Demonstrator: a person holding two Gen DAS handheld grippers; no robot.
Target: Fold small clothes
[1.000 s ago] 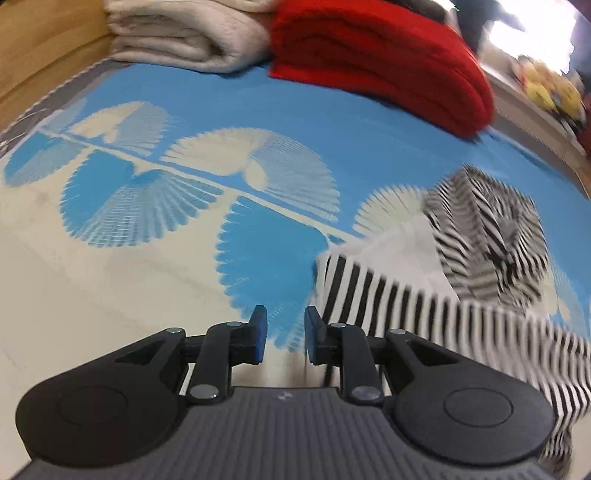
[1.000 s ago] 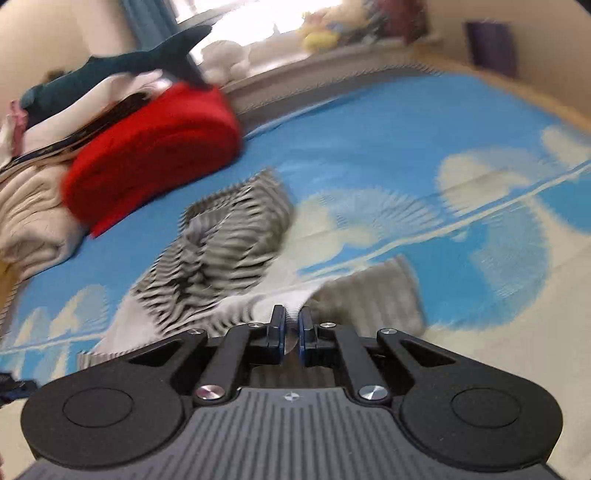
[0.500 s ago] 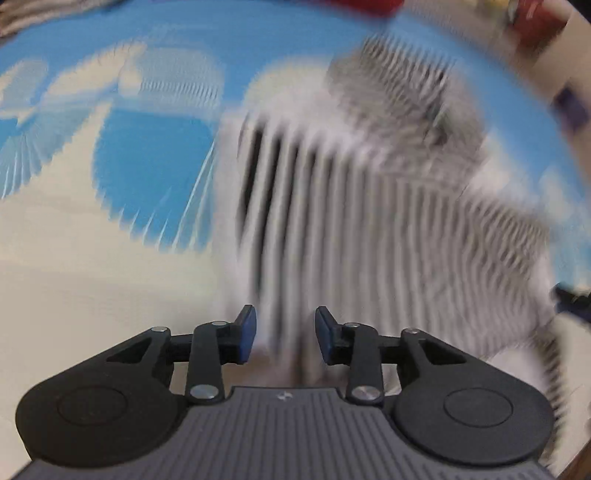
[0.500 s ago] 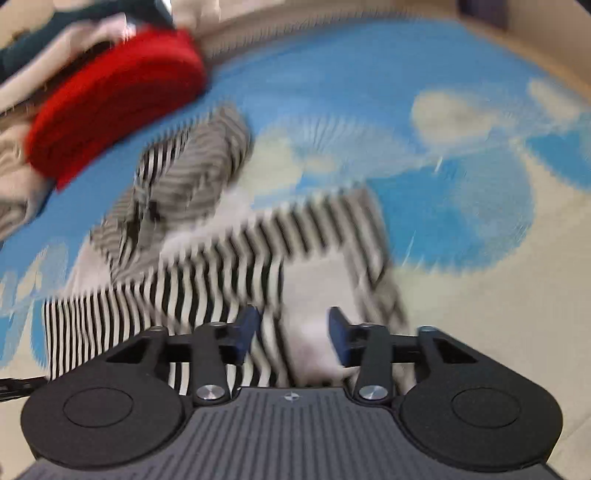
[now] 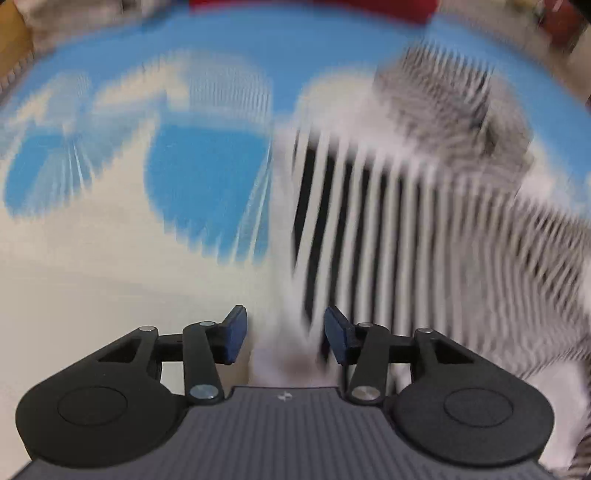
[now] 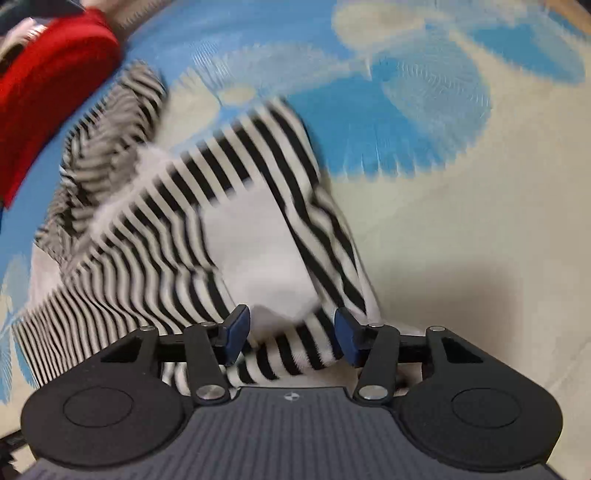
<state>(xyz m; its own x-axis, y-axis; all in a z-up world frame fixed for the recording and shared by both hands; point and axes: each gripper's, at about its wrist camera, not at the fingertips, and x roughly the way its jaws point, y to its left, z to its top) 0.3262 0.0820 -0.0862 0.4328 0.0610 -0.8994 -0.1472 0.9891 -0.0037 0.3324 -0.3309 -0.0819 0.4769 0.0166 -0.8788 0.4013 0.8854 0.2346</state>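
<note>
A small black-and-white striped garment (image 6: 192, 206) with a white inner side lies crumpled on the blue and cream patterned bedspread (image 6: 461, 206). In the right wrist view my right gripper (image 6: 291, 338) is open, with the garment's near corner lying between its blue fingertips. In the blurred left wrist view the garment (image 5: 388, 229) spreads ahead and to the right. My left gripper (image 5: 284, 338) is open, with the garment's white edge between its fingertips.
A folded red blanket (image 6: 48, 92) lies at the far left beyond the garment in the right wrist view, and shows as a red strip (image 5: 314, 7) at the top of the left wrist view. The bedspread (image 5: 92, 258) stretches left of the garment.
Both grippers have opened wider; the right one was shut a second ago. Both have moved in low over the garment's near edge. The left view has swung right and is blurred.
</note>
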